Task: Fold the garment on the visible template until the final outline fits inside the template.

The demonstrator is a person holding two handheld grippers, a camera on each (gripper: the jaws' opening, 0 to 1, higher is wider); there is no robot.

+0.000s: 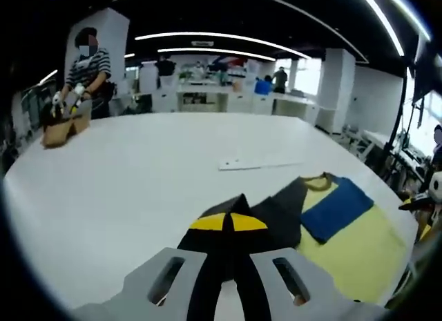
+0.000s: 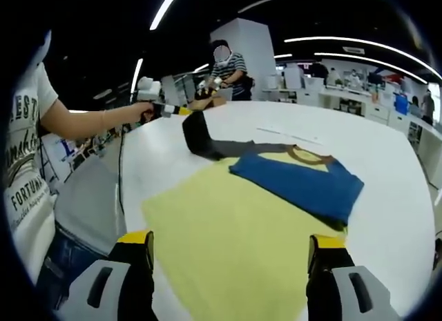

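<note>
The left gripper [image 1: 230,221] has its jaws pressed together on the dark sleeve [image 1: 276,214] of the garment, the yellow-tipped black fingers meeting at a point over the cloth. In the right gripper view the same gripper [image 2: 174,111] shows at the far left, held out on the person's bare arm [image 2: 90,119], and it lifts the sleeve [image 2: 200,136] up off the table so that the cloth stands curled above the surface. The right gripper [image 2: 231,246] hangs low over the near edge of the garment with its jaws spread wide apart and nothing between them; yellow cloth lies under the gap. The garment [image 2: 235,224] lies flat on a large white table [image 1: 138,169]: a yellow body, a blue part [image 2: 300,184] folded across it near the collar [image 2: 309,155], and dark sleeves. I cannot make out a template outline under it. A thin white strip [image 1: 259,165] lies on the table beyond the garment, well apart from it. The person holding the grippers wears a white printed shirt [image 2: 24,155] and jeans. At the far end of the table another person in a striped top [image 1: 88,69] handles a brown box [image 1: 63,131]; what it holds cannot be seen. The room is a big open hall with long ceiling light strips [image 1: 207,38], white columns and white benches at the back, where more people stand.
</note>
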